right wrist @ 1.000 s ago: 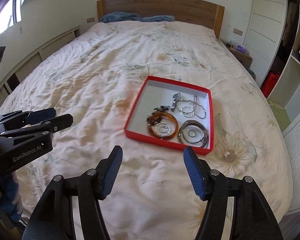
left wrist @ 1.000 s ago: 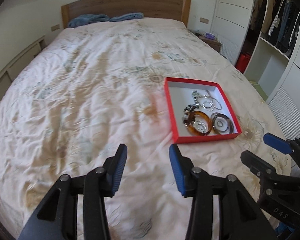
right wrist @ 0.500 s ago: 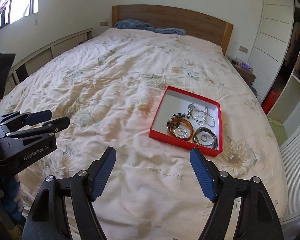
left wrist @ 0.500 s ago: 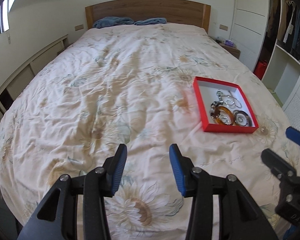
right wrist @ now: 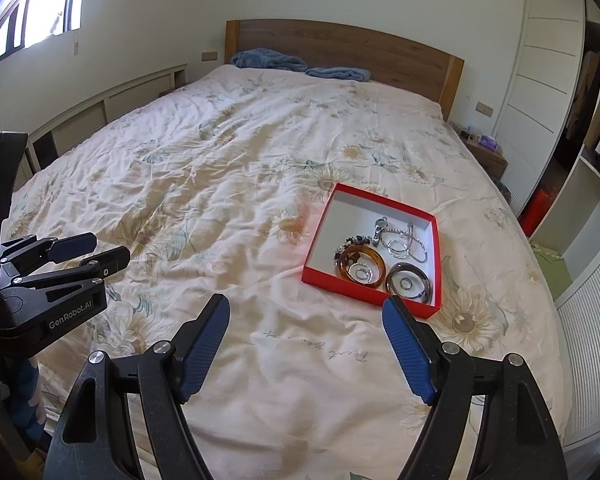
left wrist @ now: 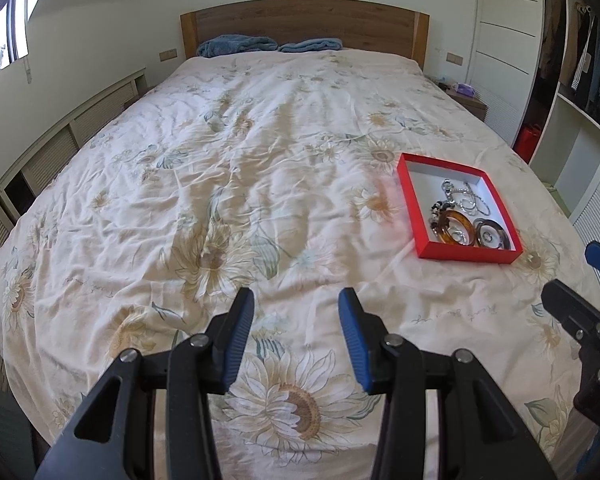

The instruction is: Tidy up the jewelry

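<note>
Holding both grippers empty, you have the right gripper (right wrist: 306, 350), jaws just spread wide, nearer the red tray (right wrist: 364, 295) ahead-right; the left gripper (left wrist: 296, 338) stands half-open, farther left.

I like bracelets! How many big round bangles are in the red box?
2: an amber bangle and a dark bangle, side by side at the red box's near end. The tangled chains may hide more.
</note>
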Demonstrator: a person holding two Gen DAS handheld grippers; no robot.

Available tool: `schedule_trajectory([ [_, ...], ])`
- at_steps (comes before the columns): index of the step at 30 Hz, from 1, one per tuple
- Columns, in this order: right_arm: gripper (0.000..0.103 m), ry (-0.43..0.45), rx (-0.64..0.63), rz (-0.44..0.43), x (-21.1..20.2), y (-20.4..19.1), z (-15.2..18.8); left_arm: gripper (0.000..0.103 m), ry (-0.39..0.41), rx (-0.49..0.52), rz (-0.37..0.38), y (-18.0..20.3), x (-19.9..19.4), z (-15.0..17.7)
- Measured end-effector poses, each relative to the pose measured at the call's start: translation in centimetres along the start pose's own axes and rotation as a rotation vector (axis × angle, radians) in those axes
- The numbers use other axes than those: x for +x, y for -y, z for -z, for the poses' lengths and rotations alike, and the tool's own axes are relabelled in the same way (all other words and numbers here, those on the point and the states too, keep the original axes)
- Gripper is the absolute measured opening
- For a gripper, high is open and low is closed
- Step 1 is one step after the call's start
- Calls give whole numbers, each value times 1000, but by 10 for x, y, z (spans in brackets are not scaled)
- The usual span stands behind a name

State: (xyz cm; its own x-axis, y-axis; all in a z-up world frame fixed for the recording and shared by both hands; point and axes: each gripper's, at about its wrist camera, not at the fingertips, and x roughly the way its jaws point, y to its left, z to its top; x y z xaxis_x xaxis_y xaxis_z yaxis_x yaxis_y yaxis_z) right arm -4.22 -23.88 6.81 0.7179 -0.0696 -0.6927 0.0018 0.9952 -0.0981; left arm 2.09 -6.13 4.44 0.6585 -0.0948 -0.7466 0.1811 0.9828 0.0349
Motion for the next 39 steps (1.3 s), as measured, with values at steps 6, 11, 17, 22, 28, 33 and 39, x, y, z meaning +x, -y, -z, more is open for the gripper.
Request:
schedule_trajectory([
  [6, 78, 16, -8, -1, -6, -1, 1, 42, 7, 1, -3, -1, -4, 1],
  [11, 78, 25, -15, -3, -10, -2, 2, 42, 9, 2, -2, -2, -6, 1],
  [17, 78, 32, -16, -4, -14, -3, 2, 42, 14, 6, 36, 0, -12, 4],
  [22, 78, 41, -21, -6, -19, -4, 2, 42, 20, 15, 51, 5, -17, 5],
  [28, 78, 45, -20, -8, -20, -5, 2, 42, 24, 17, 44, 6, -18, 5],
  [33, 78, 43, -18, -8, -21, -6, 2, 42, 17, 18, 46, 6, -17, 7],
  [39, 78, 37, -11, -7, -20, -6, 3, 42, 16, 17, 46, 6, -17, 8],
])
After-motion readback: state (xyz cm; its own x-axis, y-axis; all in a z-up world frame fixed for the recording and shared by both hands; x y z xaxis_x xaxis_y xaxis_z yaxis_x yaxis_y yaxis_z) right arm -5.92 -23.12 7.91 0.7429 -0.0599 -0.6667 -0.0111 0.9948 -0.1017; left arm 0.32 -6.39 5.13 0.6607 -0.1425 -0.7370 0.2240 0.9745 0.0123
